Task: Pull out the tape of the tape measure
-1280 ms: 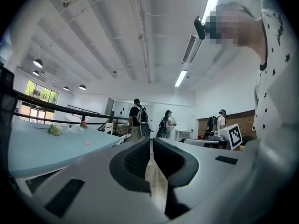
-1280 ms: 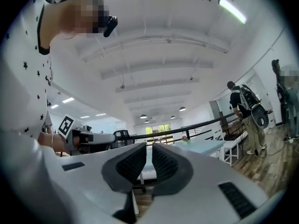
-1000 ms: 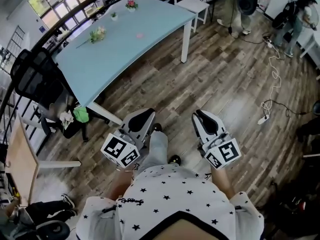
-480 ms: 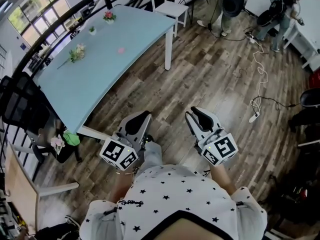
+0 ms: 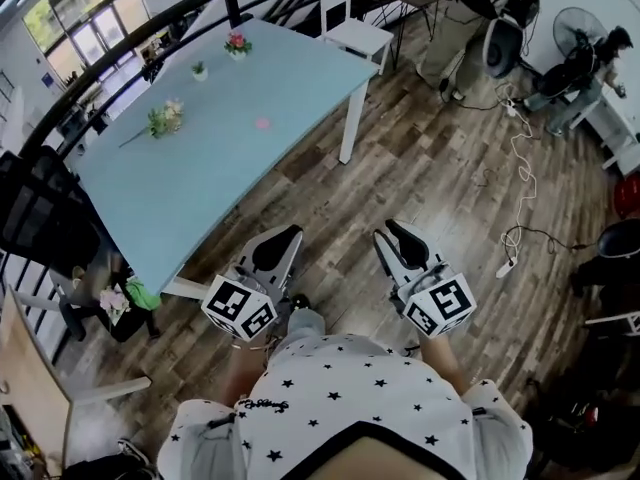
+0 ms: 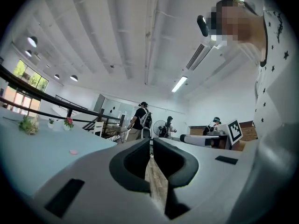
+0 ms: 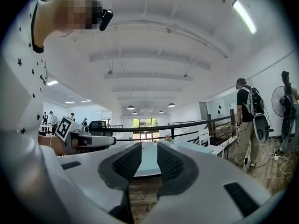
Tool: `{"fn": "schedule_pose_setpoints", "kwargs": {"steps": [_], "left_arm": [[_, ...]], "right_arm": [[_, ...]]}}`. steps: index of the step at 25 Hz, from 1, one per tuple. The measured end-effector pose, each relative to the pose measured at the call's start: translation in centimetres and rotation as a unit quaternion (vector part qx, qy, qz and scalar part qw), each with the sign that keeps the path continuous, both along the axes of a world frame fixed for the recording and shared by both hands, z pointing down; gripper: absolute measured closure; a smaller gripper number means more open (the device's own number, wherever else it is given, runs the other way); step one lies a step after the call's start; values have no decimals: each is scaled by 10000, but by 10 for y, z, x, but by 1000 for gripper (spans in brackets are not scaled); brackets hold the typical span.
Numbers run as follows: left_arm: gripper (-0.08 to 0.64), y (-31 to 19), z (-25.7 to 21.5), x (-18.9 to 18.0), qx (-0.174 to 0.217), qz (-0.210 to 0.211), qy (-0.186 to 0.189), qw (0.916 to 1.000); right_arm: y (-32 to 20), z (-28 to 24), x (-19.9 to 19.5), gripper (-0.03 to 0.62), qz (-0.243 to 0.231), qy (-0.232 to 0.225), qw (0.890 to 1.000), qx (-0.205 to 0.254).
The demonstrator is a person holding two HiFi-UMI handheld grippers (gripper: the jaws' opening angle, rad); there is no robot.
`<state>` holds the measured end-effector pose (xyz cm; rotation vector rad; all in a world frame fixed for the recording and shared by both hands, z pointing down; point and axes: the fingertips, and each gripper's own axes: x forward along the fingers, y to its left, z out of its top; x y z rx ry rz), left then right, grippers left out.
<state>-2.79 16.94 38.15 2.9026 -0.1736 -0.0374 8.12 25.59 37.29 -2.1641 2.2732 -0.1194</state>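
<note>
No tape measure shows in any view. I hold both grippers level in front of my body, over the wooden floor, pointing toward a light blue table [image 5: 200, 168]. My left gripper [image 5: 280, 236] is shut, its tips together with nothing between them [image 6: 151, 141]. My right gripper [image 5: 395, 233] is open; its jaws have just been opening and the gap between the pads [image 7: 149, 148] is empty. A small pink object [image 5: 262, 123] lies on the table; I cannot tell what it is. The table top also appears in the left gripper view [image 6: 37, 148] and straight ahead in the right gripper view [image 7: 147, 160].
Small flower pots [image 5: 237, 43] and a flower sprig [image 5: 165, 118] sit on the table. A white chair [image 5: 355, 33] stands at its far end, a black office chair [image 5: 40, 218] at left. A cable with a power strip [image 5: 505, 266] lies on the floor at right, near people [image 5: 470, 8] and a fan [image 5: 575, 28].
The person has walked on and the view has swung, so the table and floor have shifted in the picture. Both grippers stay side by side in front of the body.
</note>
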Motion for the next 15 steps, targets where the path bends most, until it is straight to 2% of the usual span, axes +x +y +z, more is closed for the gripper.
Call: {"fn": "schedule_pose_setpoints", "kwargs": {"steps": [7,15], "left_arm": [[515,-83,4,-15,-139,-355,-1,9993],[517,-151,15,-41,-153,-545,-27,9984]], "right_arm": [[-81,3,-6,503,-210,18,9996,-160],[-152,10,-14,499,-281,113,9991,-311]]}}
